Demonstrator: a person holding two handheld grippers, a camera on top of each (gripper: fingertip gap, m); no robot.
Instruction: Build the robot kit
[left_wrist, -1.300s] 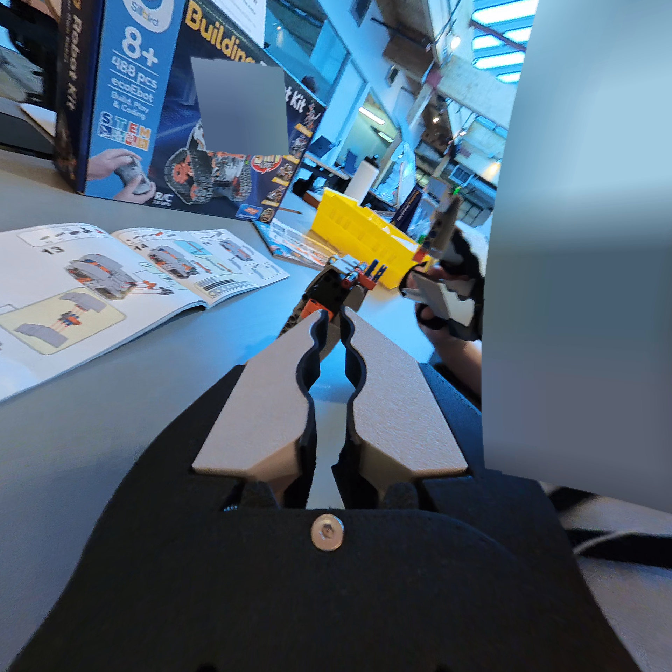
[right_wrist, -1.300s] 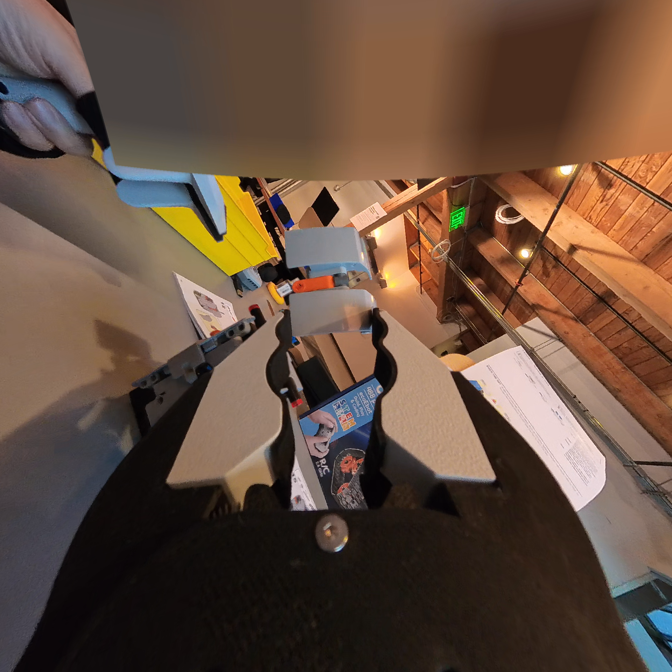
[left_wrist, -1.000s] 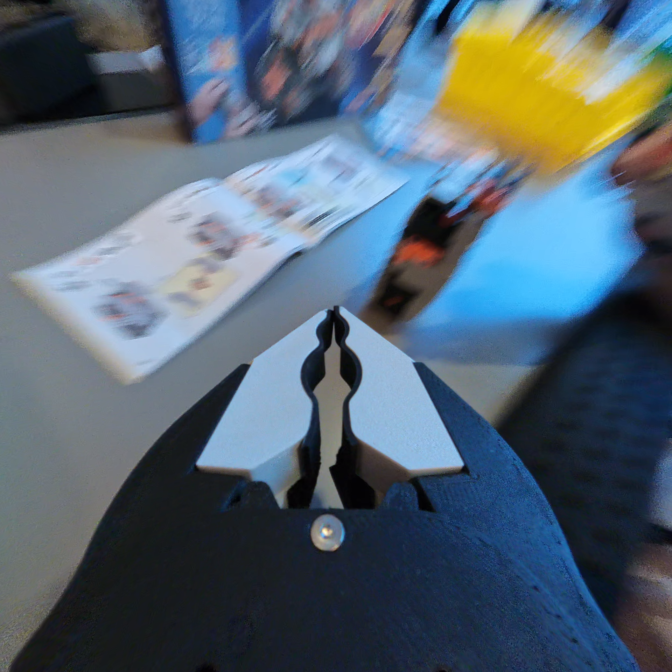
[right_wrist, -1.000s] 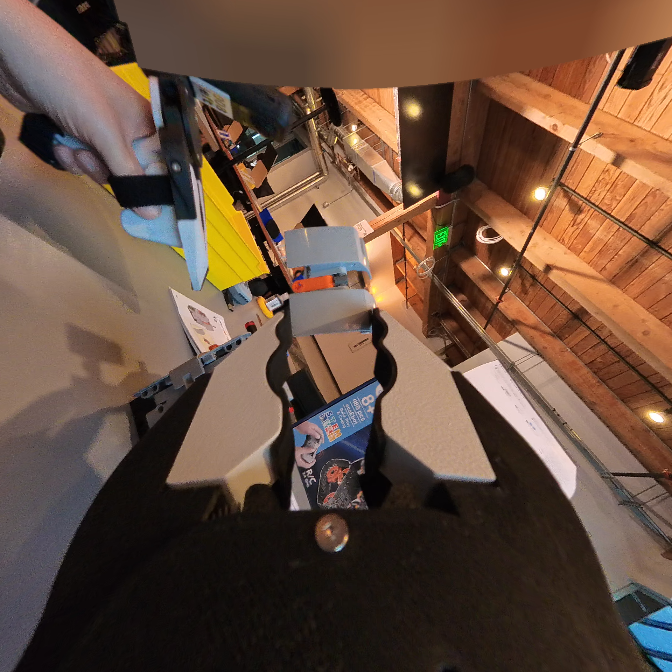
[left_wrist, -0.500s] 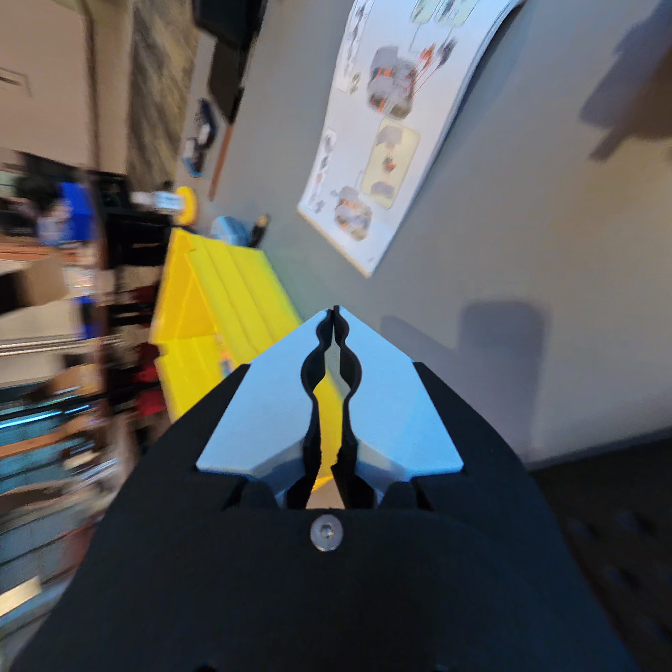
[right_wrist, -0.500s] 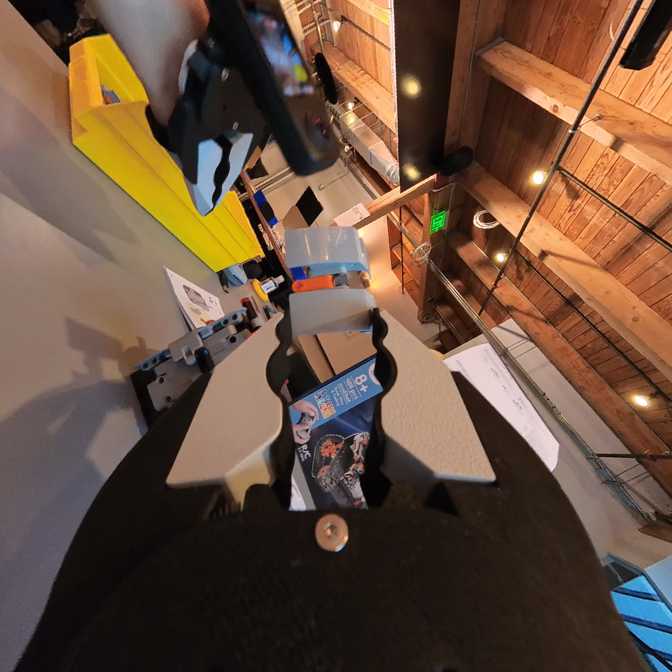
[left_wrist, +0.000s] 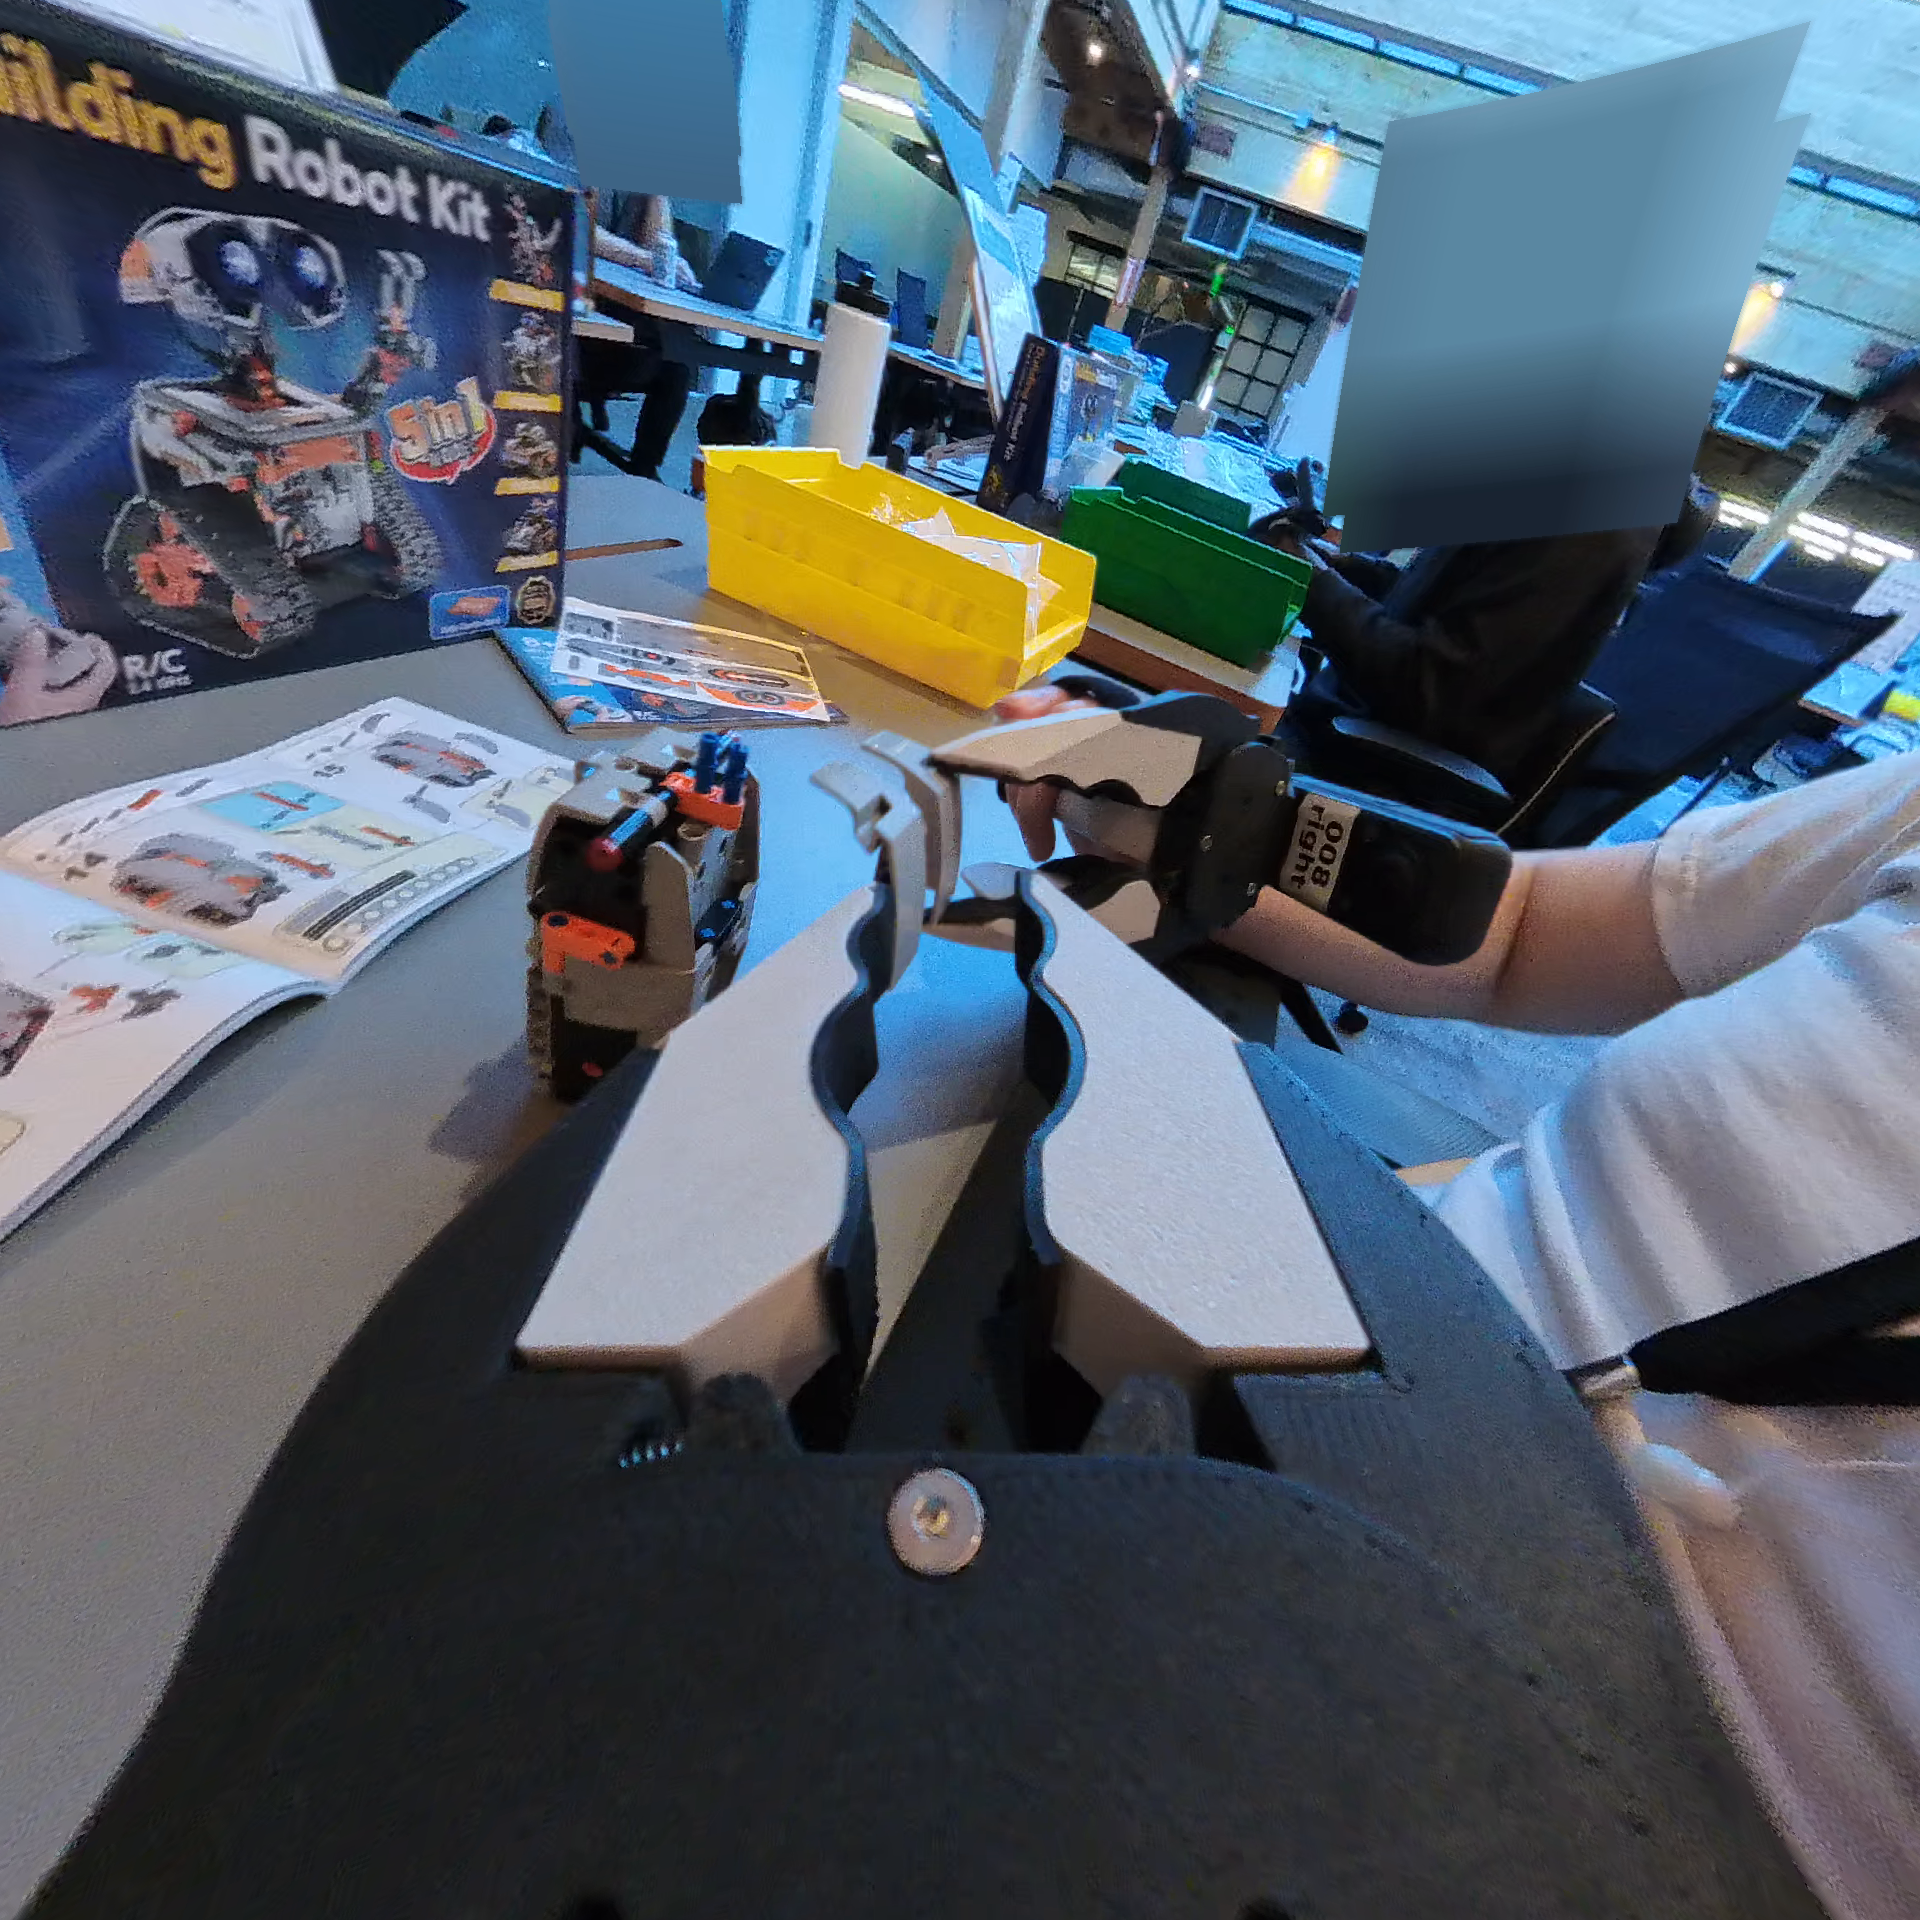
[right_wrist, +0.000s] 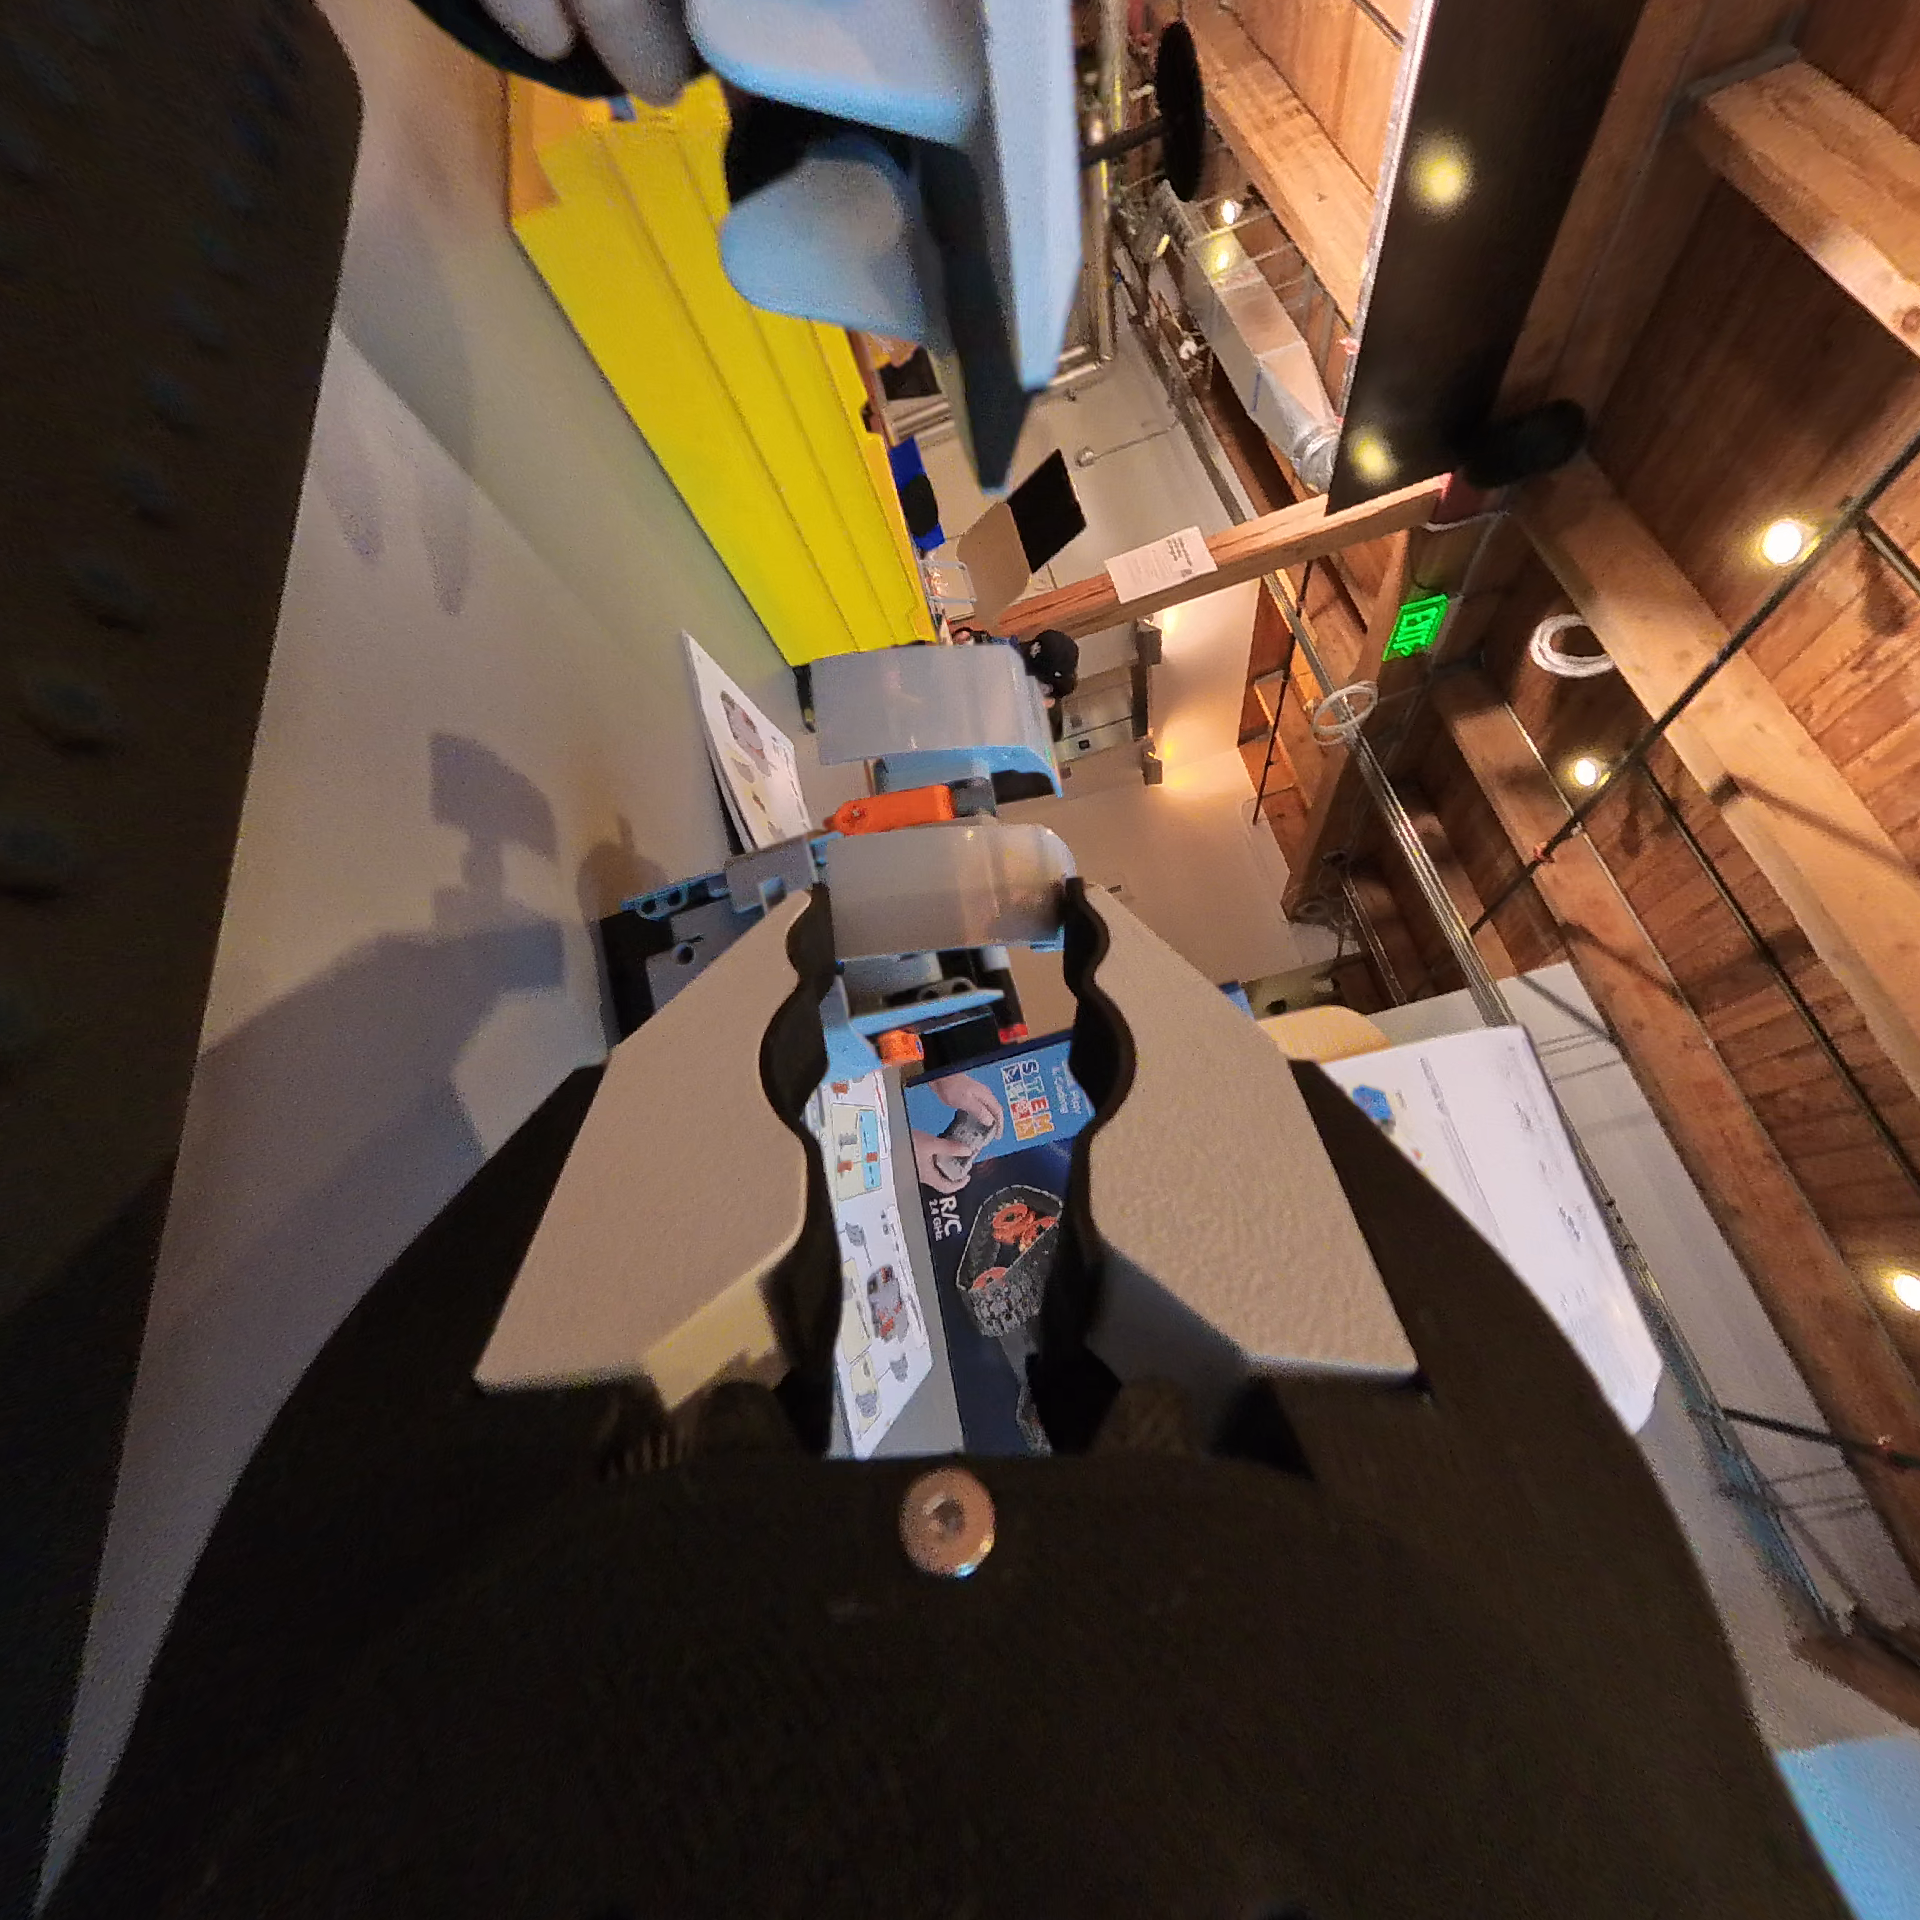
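Two hand-held grippers are working over a grey desk (left_wrist: 260, 1195). Nearest in the left wrist view, the left hand-held gripper (left_wrist: 940, 904) is hovering with its pale fingers spread apart and nothing between them, its tips lying just below a small curved grey part (left_wrist: 899, 831). That part is being pinched by the right hand-held gripper (left_wrist: 935, 805), which is reaching in from the right with a person's hand (left_wrist: 1039, 810) wrapped around its handle. In the right wrist view, the right hand-held gripper (right_wrist: 945, 894) is clamping the same grey curved part (right_wrist: 945, 883) at its fingertips, with further grey, blue and orange pieces attached beyond it. Just left of the left gripper's tips, a half-built model of grey, black and orange bricks (left_wrist: 634, 914) is standing on the desk, apart from both grippers. Beside it on the left, an open instruction booklet (left_wrist: 208, 862) is lying flat. Farther back, a thin printed sheet (left_wrist: 686, 665) is resting near a yellow bin (left_wrist: 883, 582) holding a clear plastic bag, and a green bin (left_wrist: 1184, 571) is sitting just to its right. At the far left, a large dark-blue kit box (left_wrist: 281, 416) is standing upright.
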